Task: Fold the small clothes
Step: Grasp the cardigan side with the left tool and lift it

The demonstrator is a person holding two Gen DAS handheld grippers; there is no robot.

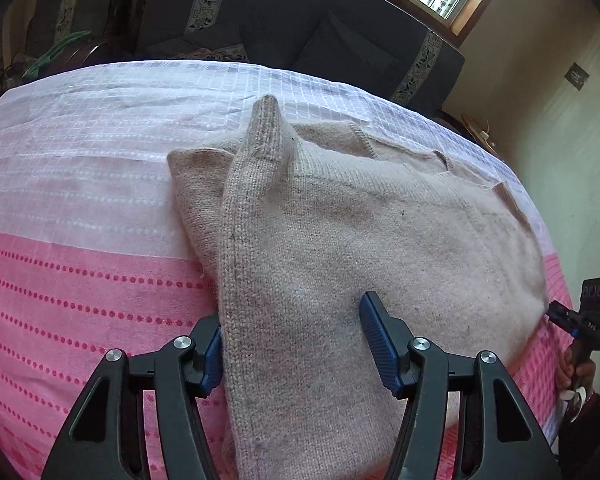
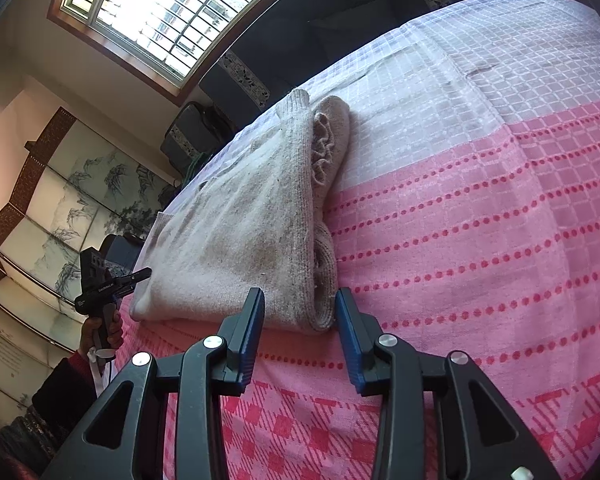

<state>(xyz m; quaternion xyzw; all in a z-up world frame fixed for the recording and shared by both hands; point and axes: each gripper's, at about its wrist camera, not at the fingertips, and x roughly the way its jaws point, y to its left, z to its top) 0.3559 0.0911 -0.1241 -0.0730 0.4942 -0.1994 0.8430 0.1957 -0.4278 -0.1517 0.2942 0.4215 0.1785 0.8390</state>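
Observation:
A beige knit sweater (image 1: 380,232) lies folded on the pink and white cloth (image 1: 80,280), one sleeve (image 1: 252,184) laid along its left edge with the cuff pointing away. My left gripper (image 1: 292,340) stands open over the near left edge, and the sleeve's seam runs between its blue pads (image 1: 376,336). In the right wrist view the sweater (image 2: 236,232) shows stacked layers along its right side. My right gripper (image 2: 300,316) is open, its fingertips on either side of the near corner. Each view also shows the other gripper in a hand: the right gripper (image 1: 584,312) and the left gripper (image 2: 104,284).
A dark sofa (image 1: 340,32) with patterned trim stands behind the far edge of the cloth-covered surface (image 2: 500,220). A barred window (image 2: 168,8) is above it. A painted folding screen (image 2: 52,208) stands at the side. A sleeve (image 2: 56,400) reaches in at lower left.

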